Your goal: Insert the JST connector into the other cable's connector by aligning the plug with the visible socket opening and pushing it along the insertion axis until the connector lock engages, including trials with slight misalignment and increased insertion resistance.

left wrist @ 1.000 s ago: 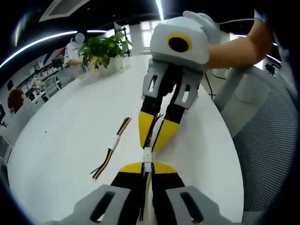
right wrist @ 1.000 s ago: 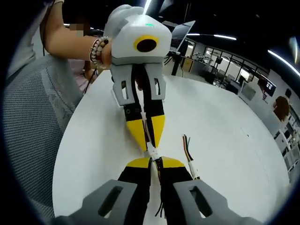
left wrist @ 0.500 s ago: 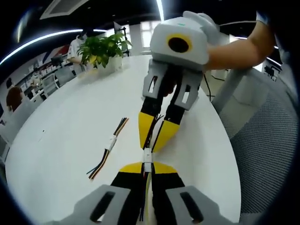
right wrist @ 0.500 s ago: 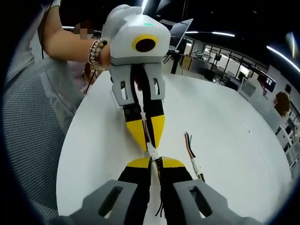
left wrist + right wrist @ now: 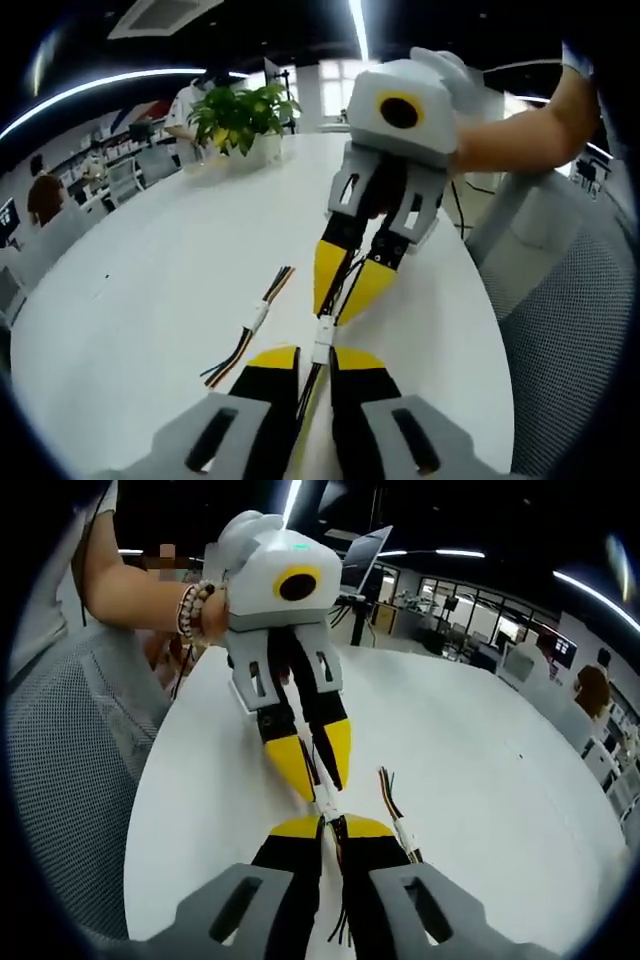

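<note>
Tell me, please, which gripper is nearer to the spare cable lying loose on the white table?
Left, slightly. In the left gripper view the spare cable lies just beside the left gripper, while the right gripper meets it tip to tip a little farther off above the table.

A large round white desk [image 5: 130,290] sits in an open office under a dark ceiling crossed by long strip lights [image 5: 355,18]. A potted green plant [image 5: 240,115] stands at the desk's far edge. A grey mesh chair [image 5: 70,780] is beside the desk. Rows of workstations [image 5: 480,640] and glass partitions line the back.
</note>
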